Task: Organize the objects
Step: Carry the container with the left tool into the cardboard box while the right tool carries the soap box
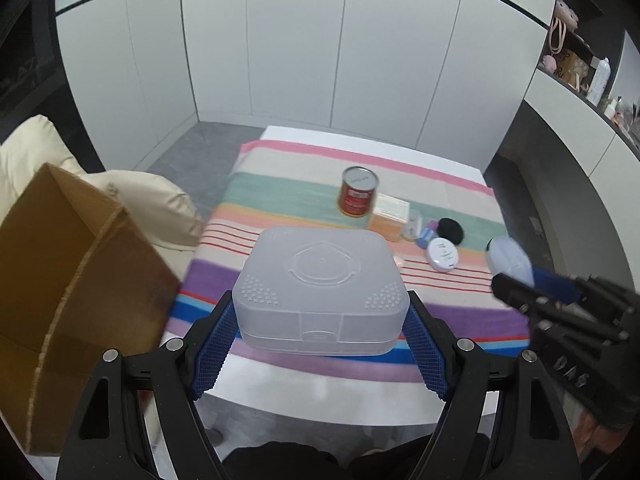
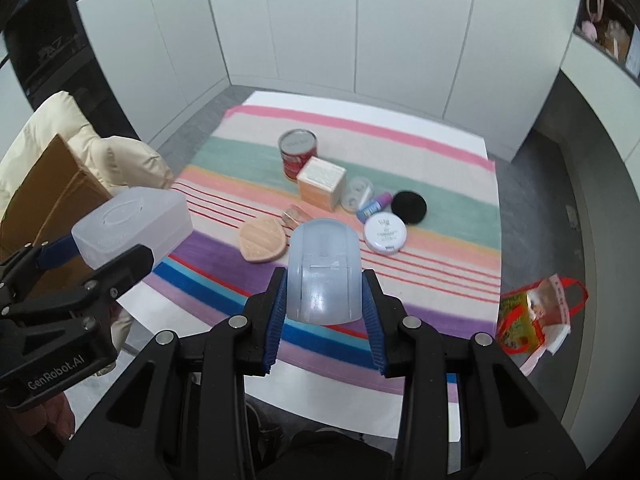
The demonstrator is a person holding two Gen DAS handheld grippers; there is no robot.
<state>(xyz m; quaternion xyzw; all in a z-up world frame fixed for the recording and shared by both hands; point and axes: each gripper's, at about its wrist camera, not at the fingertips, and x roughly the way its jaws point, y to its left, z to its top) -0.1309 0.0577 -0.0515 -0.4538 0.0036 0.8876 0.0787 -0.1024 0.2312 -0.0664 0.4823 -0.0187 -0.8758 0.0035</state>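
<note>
My left gripper point(image 1: 320, 320) is shut on a translucent square plastic box point(image 1: 320, 288) and holds it above the near edge of the striped cloth point(image 1: 280, 200); the box also shows in the right wrist view point(image 2: 132, 220). My right gripper point(image 2: 324, 300) is shut on a pale blue rounded case point(image 2: 324, 272), seen too in the left wrist view point(image 1: 510, 258). On the cloth point(image 2: 440, 184) lie a red can point(image 2: 297, 152), an orange carton point(image 2: 322, 182), a white round compact point(image 2: 386, 234), a black puff point(image 2: 409, 207), a small blue bottle point(image 2: 372, 206) and a tan sponge point(image 2: 264, 240).
An open cardboard box point(image 1: 68, 280) stands at the left beside a cream jacket point(image 1: 152, 200) on a chair. A red-handled plastic bag point(image 2: 532, 320) lies on the floor at the right. White cabinets point(image 1: 320, 60) stand behind the table.
</note>
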